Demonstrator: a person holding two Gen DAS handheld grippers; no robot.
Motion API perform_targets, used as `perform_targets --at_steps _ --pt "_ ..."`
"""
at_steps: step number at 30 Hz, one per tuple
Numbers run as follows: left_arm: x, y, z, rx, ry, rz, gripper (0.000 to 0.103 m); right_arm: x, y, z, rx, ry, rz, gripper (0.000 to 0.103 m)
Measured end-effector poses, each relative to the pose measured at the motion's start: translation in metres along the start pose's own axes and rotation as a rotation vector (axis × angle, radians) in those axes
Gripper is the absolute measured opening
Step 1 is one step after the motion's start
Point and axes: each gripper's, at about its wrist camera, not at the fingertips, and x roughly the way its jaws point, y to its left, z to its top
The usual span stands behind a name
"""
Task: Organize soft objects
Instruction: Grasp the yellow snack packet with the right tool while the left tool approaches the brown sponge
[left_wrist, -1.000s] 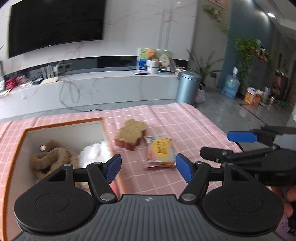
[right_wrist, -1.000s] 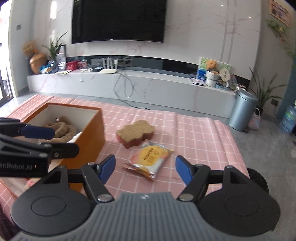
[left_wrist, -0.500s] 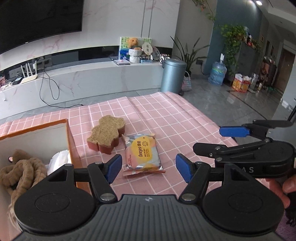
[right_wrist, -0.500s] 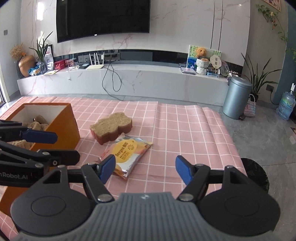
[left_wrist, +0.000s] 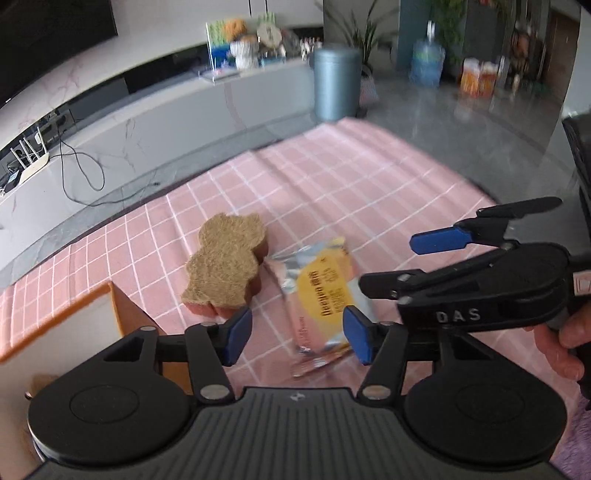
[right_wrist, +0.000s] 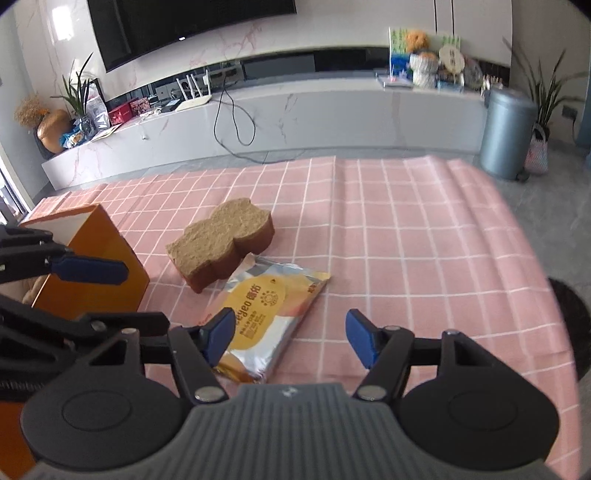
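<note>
A brown bear-shaped sponge (left_wrist: 225, 271) (right_wrist: 221, 240) lies on the pink checked tablecloth (right_wrist: 406, 240). A foil snack packet with a yellow label (left_wrist: 325, 299) (right_wrist: 266, 314) lies just in front of it, touching it. My left gripper (left_wrist: 297, 334) is open and empty, low over the packet's near end. My right gripper (right_wrist: 290, 339) is open and empty, just right of the packet. It shows in the left wrist view (left_wrist: 399, 258) beside the packet. An orange box (right_wrist: 92, 266) (left_wrist: 74, 314) stands at the left.
A long white TV bench (right_wrist: 295, 110) runs behind the table. A grey bin (right_wrist: 508, 133) stands on the floor at the right. The table's right edge drops to grey floor (left_wrist: 461, 122).
Both grippers have moved forward and down toward the packet and sponge. The left view has swung right, so the box's inside has mostly left the view. Both grippers stay open.
</note>
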Motion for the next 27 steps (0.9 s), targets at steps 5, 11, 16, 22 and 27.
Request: perform_targets --at_steps 5,11,16,22,27 --pt "0.024 0.009 0.010 0.017 0.061 0.022 0.065 0.033 -0.003 0.009 0.040 0.038 -0.017 0.063" --pt "0.047 0.011 0.019 0.049 0.148 0.022 0.058 0.057 -0.017 0.002 0.135 0.103 0.038 0.057" --pt "0.059 0.005 0.020 0.063 0.207 0.005 0.045 0.060 -0.020 0.000 0.178 0.112 0.077 0.050" --pt "0.076 -0.005 0.018 0.057 0.272 -0.007 0.035 0.060 -0.016 -0.002 0.183 0.112 0.098 0.050" --pt "0.079 -0.005 0.019 0.036 0.284 -0.018 0.031 0.060 -0.019 -0.004 0.223 0.104 0.132 0.049"
